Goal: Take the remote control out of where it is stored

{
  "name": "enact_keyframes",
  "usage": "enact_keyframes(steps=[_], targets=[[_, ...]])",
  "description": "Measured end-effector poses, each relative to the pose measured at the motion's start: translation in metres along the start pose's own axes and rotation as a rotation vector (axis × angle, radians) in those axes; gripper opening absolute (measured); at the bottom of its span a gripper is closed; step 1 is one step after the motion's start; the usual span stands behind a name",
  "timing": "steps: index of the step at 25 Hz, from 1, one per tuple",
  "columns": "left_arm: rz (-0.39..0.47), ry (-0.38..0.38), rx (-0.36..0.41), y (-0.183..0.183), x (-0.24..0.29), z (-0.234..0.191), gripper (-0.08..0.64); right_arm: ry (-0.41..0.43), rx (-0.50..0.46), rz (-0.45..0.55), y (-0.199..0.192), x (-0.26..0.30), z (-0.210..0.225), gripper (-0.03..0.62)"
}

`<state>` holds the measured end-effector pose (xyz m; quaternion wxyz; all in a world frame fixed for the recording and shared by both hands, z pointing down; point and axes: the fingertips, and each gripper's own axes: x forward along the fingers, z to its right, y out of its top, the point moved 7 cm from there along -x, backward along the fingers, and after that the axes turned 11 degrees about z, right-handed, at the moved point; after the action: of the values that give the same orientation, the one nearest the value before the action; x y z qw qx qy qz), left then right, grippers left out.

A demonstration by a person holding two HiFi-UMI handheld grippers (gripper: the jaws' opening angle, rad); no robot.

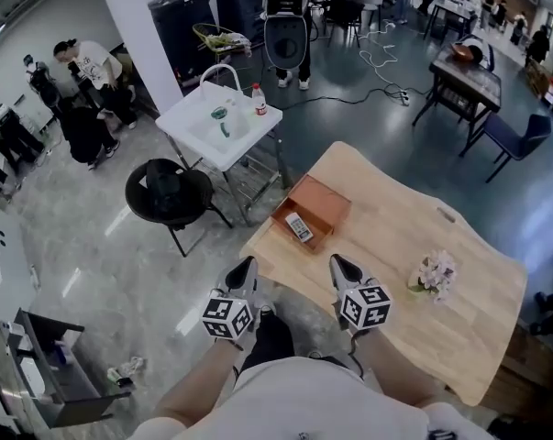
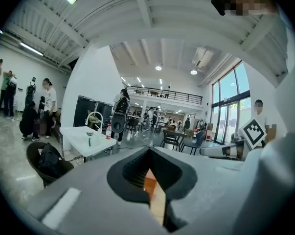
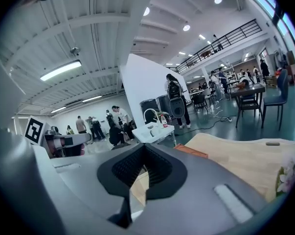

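Observation:
A grey remote control (image 1: 299,226) lies inside an open, shallow orange-brown box (image 1: 320,203) near the far left corner of the pale wooden table (image 1: 395,246). My left gripper (image 1: 246,264) hovers at the table's near left edge, short of the box, with its jaws together and nothing between them. My right gripper (image 1: 337,262) hangs over the tabletop just near of the box, also shut and empty. In the right gripper view the box (image 3: 191,152) shows as an orange edge beyond the shut jaws (image 3: 144,147). In the left gripper view the shut jaws (image 2: 148,150) hide most of the box.
A small bunch of pale flowers (image 1: 435,274) sits on the table to the right. Left of the table stand a black round chair with a bag (image 1: 170,193) and a white sink table (image 1: 223,122) with a bottle. People stand at the far left.

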<state>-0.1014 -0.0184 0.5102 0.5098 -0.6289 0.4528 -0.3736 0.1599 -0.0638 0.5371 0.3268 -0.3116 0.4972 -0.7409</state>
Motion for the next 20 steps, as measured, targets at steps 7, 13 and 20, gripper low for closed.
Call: enact_keyframes(steps=[7, 13, 20], targets=[[-0.009, -0.101, -0.013, 0.014, 0.072, -0.063, 0.0, -0.095, -0.001, 0.016, 0.012, 0.071, 0.003, 0.026], [-0.033, -0.189, -0.018, 0.03, 0.11, -0.12, 0.0, -0.151, -0.018, 0.057, 0.032, 0.133, -0.019, 0.026], [-0.061, -0.208, -0.046, 0.03, 0.141, -0.166, 0.0, -0.202, -0.027, 0.059, 0.042, 0.17, -0.027, 0.027]])
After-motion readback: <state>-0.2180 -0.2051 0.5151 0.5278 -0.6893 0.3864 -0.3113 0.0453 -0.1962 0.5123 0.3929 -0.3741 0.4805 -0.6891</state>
